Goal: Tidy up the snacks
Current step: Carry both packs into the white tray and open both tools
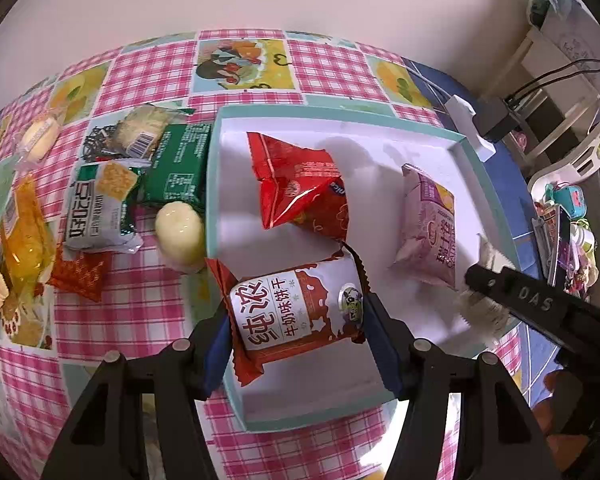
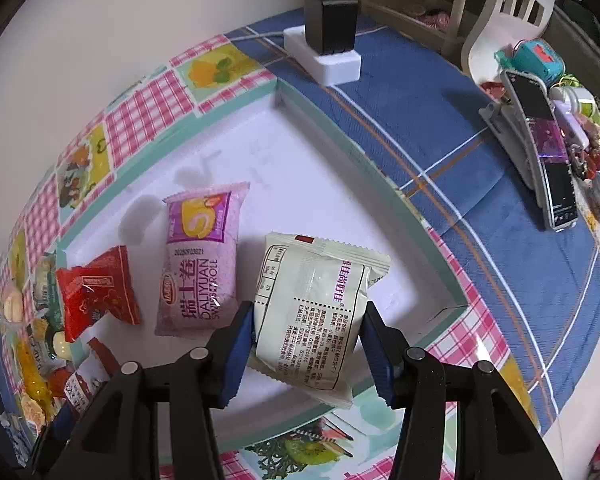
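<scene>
Red-and-white biscuit packet (image 1: 296, 312) clamped in left gripper (image 1: 296, 320), cream packet (image 2: 312, 316) clamped in right gripper (image 2: 306, 332), both over the tray (image 1: 488, 184) for sorting.

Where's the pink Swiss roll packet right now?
The pink Swiss roll packet lies inside the tray, between the red packet and the cream packet in the right gripper.

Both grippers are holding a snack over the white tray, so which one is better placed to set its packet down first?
Probably right. The right gripper holds its cream foil packet over bare tray floor. The left gripper holds its red-and-white biscuit packet over the tray's near-left corner, straddling the teal rim.
</scene>
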The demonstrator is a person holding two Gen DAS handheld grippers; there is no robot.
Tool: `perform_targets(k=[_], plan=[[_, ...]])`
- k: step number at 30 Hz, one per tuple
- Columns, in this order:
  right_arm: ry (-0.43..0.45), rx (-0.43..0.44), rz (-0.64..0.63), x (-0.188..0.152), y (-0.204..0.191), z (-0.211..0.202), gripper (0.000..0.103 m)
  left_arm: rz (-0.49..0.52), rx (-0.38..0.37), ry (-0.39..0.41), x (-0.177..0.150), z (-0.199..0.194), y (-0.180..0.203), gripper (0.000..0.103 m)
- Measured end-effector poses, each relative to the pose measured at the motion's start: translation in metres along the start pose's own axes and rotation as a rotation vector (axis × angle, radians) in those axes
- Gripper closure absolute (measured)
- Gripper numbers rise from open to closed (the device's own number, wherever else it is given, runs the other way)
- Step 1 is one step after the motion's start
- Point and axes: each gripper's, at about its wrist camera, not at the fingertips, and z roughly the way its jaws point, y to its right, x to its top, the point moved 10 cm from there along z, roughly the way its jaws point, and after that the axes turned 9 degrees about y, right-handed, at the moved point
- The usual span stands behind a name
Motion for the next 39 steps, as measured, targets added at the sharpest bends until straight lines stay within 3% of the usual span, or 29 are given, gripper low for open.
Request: perform_targets(k=[12, 14, 16, 17, 27, 33, 39], plan=[[-0.032, -0.005, -0.02, -0.01, 0.0, 0.012, 0.047, 0.027, 0.013, -0.021, -0.006, 0.018, 0.005, 0.039], [-0.035, 0.0, -0.02, -0.01, -0.001, 0.011, 0.046, 0.026, 0.012, -0.016, -0.003, 0.016, 0.005, 0.036], [-0.032, 0.005, -0.032, -0.006, -0.006, 0.012, 0.045, 0.022, 0.005, 0.004, 0.002, 0.012, 0.005, 0.019], [-0.027, 0.008, -0.036, -0.005, -0.006, 0.01, 0.044, 0.021, -0.001, 0.016, 0.006, 0.009, 0.005, 0.017], [0.073, 0.05, -0.057, 0.013, -0.017, -0.023, 0.036, -0.009, 0.021, 0.108, 0.035, -0.026, -0.005, 0.009], [0.07, 0.071, -0.093, 0.011, -0.028, -0.023, 0.033, -0.067, 0.1, 0.147, 0.048, -0.036, -0.04, 0.007], [0.08, 0.132, -0.121, 0.007, -0.047, -0.021, 0.009, -0.156, 0.198, 0.152, 0.045, -0.037, -0.09, 0.001]])
